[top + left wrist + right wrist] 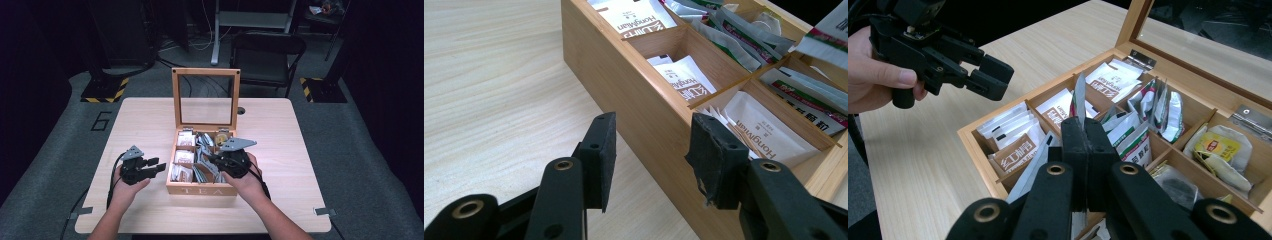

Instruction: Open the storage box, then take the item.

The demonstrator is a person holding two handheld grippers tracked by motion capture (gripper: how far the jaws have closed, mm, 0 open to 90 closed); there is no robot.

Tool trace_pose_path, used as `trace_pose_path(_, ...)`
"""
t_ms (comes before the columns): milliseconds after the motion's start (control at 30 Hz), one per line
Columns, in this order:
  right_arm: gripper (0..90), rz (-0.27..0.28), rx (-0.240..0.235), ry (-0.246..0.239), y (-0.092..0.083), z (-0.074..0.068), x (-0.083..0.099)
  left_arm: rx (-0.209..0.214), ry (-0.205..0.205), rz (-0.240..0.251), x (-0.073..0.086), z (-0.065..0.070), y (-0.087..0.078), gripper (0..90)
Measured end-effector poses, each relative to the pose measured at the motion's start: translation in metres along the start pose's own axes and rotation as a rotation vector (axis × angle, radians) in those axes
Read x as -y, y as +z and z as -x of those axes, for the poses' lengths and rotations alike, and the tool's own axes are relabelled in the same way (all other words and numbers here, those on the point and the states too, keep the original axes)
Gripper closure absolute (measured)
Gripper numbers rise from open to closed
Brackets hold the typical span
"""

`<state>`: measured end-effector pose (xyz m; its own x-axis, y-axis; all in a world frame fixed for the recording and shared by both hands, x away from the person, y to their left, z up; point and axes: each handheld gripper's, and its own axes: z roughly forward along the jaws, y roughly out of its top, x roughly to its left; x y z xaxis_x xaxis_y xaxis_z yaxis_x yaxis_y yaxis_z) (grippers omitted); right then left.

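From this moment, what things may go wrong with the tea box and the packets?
1. The right hand-held gripper pinches one thin tea packet by its edge only; it might slip or tear when lifted.
2. The middle compartments are crowded with grey packets, so neighbours may be dragged out with it.
3. The upright glass lid stands just behind the work; a high lift toward it may knock it shut. The left hand-held gripper is open beside the tea box, not steadying it.
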<state>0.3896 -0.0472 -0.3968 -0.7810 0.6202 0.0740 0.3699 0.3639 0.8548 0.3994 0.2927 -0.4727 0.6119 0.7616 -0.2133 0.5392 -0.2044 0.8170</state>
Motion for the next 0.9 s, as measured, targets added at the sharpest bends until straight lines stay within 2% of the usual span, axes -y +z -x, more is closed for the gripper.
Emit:
trace_pose_path(167,89.9,0.007,0.017,0.011,-0.007,0.004,-0.003,-0.008,0.009,0.007,0.000,0.000,0.001,53.8)
trace_pose_path(267,89.9,0.003,0.021,-0.001,-0.009,0.006,-0.004,-0.002,0.001,0.005,0.000,0.000,0.000,53.8)
trace_pose_path(400,89.9,0.014,0.028,0.010,-0.013,0.009,-0.005,-0.003,0.001,0.009,0.000,-0.002,-0.001,53.8)
trace_pose_path(700,89.9,0.043,0.054,0.016,-0.025,0.016,-0.007,0.002,0.026,-0.004,0.000,-0.001,-0.001,53.8)
trace_pose_path(733,89.9,0.038,0.055,0.027,-0.026,0.016,-0.007,0.002,0.026,-0.003,0.000,-0.002,-0.002,53.8)
trace_pose_path(900,89.9,0.032,0.061,0.016,-0.030,0.020,-0.007,-0.014,0.025,0.005,0.002,-0.004,-0.007,53.7)
